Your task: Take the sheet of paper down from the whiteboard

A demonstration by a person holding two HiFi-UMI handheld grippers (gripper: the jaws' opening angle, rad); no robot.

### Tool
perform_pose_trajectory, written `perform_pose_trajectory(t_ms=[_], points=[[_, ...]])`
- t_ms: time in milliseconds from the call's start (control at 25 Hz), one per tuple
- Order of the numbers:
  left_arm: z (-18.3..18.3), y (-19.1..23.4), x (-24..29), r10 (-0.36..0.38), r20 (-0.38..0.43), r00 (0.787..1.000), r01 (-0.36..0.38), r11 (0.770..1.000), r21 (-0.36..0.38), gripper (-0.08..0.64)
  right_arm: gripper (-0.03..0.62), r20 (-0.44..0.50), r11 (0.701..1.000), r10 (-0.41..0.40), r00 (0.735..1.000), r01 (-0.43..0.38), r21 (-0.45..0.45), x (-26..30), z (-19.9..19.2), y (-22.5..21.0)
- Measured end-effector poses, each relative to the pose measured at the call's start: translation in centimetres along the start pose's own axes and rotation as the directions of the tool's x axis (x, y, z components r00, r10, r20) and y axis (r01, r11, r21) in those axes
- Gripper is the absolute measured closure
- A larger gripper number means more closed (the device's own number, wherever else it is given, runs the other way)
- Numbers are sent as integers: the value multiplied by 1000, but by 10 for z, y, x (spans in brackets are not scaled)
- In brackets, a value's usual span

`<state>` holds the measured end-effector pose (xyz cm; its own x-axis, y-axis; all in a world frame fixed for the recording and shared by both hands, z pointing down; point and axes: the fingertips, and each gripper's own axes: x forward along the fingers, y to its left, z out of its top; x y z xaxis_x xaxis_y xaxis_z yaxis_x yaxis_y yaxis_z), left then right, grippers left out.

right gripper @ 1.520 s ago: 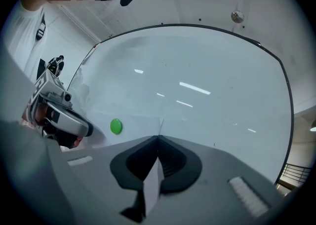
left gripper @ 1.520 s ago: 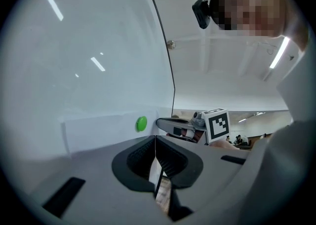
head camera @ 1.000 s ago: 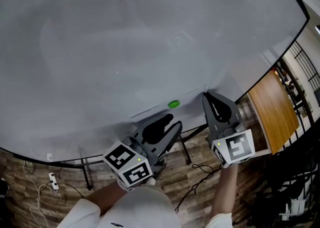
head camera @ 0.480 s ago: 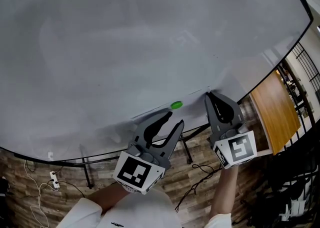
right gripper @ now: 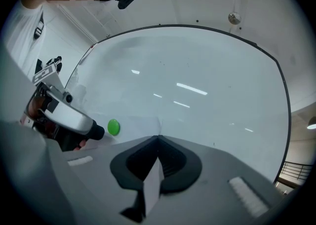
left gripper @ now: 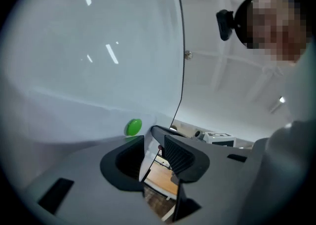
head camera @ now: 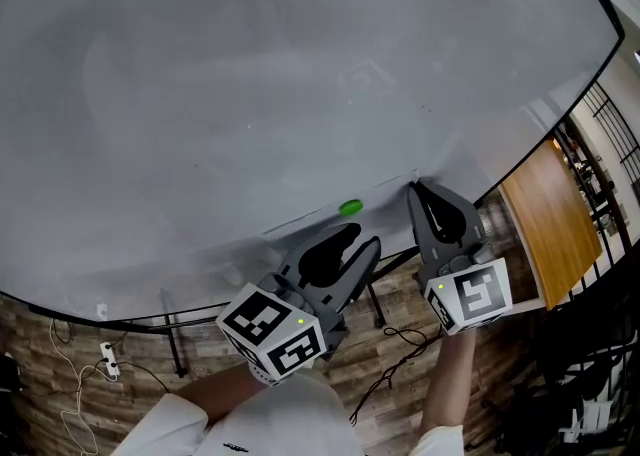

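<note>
Your right hand-held gripper (right gripper: pixel 158 139) pinches the sheet of paper (right gripper: pixel 152 185); its green magnet (left gripper: pixel 133 127) sits just beyond your open left hand-held gripper (head camera: pixel 362 238).

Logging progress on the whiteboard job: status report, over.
Right gripper shut on sheet of paper corner. Left gripper open beside green magnet. Magnet pins the sheet to the whiteboard.

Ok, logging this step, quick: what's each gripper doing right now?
Left gripper: open.
Right gripper: closed on the sheet of paper.
</note>
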<state>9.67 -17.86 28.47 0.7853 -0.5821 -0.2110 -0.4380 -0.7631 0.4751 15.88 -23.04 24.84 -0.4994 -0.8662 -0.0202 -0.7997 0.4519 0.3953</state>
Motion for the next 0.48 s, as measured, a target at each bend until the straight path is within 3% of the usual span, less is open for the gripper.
perform_pose_trajectory(t_ms=[80, 200, 360, 480], points=[[1, 6, 1, -3, 16, 1000, 5, 993, -120, 439, 581, -1, 1000, 2, 1000, -2, 0, 0, 0, 0], [1, 14, 4, -7, 37, 999, 18, 952, -306, 434, 581, -3, 1000, 2, 1000, -2, 1, 0, -1, -1], [-1, 19, 5, -11, 62, 998, 37, 898, -439, 426, 581, -9, 1000, 4, 1000, -4, -5, 0, -2, 0], [-3, 23, 5, -10, 79, 997, 52, 826, -561, 422, 581, -14, 1000, 3, 1000, -4, -7, 0, -2, 1]])
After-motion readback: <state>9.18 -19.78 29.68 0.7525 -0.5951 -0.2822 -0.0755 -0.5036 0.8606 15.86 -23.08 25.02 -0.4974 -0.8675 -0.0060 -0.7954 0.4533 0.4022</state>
